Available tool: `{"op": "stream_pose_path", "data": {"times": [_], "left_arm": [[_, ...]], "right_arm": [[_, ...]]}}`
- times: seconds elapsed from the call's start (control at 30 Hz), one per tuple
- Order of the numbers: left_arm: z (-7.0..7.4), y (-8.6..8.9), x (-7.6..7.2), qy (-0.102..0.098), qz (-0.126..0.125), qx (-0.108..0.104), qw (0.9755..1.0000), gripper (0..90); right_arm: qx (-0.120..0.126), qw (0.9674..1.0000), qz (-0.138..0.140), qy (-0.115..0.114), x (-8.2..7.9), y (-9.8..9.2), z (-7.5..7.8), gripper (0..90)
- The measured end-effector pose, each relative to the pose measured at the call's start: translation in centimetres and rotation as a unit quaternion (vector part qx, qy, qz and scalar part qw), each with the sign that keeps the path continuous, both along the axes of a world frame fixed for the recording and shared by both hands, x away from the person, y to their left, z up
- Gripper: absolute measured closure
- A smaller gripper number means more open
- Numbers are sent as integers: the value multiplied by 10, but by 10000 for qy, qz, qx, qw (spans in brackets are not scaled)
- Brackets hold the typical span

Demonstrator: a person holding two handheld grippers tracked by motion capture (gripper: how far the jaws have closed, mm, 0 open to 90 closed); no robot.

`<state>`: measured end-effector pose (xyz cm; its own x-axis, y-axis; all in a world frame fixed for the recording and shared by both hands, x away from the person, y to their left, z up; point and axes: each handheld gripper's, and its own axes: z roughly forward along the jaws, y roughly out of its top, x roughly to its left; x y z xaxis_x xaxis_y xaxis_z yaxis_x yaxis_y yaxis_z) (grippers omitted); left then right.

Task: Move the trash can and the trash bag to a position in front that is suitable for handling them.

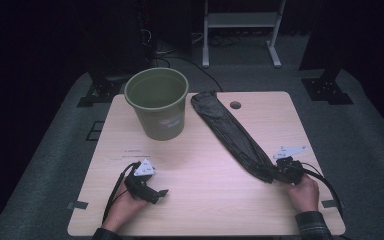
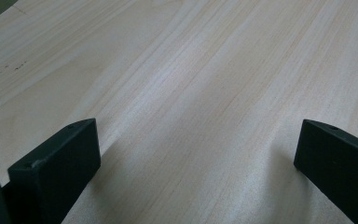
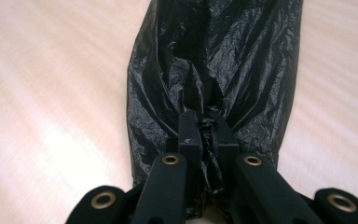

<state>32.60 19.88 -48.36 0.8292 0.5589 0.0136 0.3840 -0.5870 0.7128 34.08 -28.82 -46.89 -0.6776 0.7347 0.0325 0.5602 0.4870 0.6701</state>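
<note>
A: Start from the high view. Where does the black bag (image 1: 232, 135) lie?

B: Flat on the counter (image 1: 200, 200), stretched as a long strip. Its near end sits right in the right gripper (image 1: 274, 172); the rest runs away from that gripper toward the green bucket (image 1: 157, 102), with the far end just beside the bucket. The left gripper (image 1: 161, 193) rests on the counter well apart from the bag, on the other side, with bare wood around it.

A: The left gripper view?

B: Its two jaws stand wide apart, nothing between them, just bare counter (image 2: 191, 93) ahead.

A: And the right gripper view?

B: The right gripper (image 3: 208, 126) has its jaws drawn together on a gathered pinch of the bag (image 3: 242, 60). Film bunches into folds right at the jaws and fans out wider beyond them.

A: How would you expect the bag to handle?

B: Very light, thin and limp, I'd say, and a bit slick. It will sag and trail rather than hold any shape, and a pinch on one layer could slip or stretch the film. Holding a bunched end, as here, seems the sound place; to open it, the other gripper would probably need a single layer at an edge.
</note>
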Motion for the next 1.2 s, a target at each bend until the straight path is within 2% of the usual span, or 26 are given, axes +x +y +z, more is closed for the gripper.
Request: {"op": "stream_pose_path", "data": {"times": [0.03, 0.07, 0.37, 0.7, 0.73, 0.87, 0.97, 1.0, 1.03, 1.13, 1.2], "left_arm": [[0, 0, 0, 0, 0, 0, 10000, 0], [0, 0, 0, 0, 0, 0, 10000, 0], [0, 0, 0, 0, -1, 1, 10000, 0], [0, 0, 0, 0, 0, 2, 10000, 0], [0, 0, 0, 0, 0, 2, 10000, 0], [0, 0, 0, 0, 0, 0, 10000, 0], [0, 0, 0, 0, 0, 1, 10000, 0], [0, 0, 0, -1, 0, 1, 10000, 0], [0, 0, 0, 0, 0, 1, 10000, 0], [0, 0, 0, 0, 0, 1, 10000, 0], [0, 0, 0, 0, -1, 2, 10000, 0]], "right_arm": [[0, 10000, 0, 0, 0, 0, 0, 857], [51, 10000, 4, 61, -9, -8, 1, 858], [95, 9999, -48, 127, -36, -28, 1, 857], [80, 9998, -118, 131, -68, -42, 0, 832], [79, 9998, -127, 94, -70, -43, 0, 796], [104, 9995, -278, -70, -68, -42, 6, 515], [96, 9993, -315, -201, -64, -38, 13, 420], [87, 9986, -347, -376, -60, -34, 20, 328], [87, 9986, -347, -376, -60, -34, 20, 328], [185, 9980, -387, -470, -48, -28, 24, 165], [274, 9979, -377, -448, -38, -21, 24, 125]]}}
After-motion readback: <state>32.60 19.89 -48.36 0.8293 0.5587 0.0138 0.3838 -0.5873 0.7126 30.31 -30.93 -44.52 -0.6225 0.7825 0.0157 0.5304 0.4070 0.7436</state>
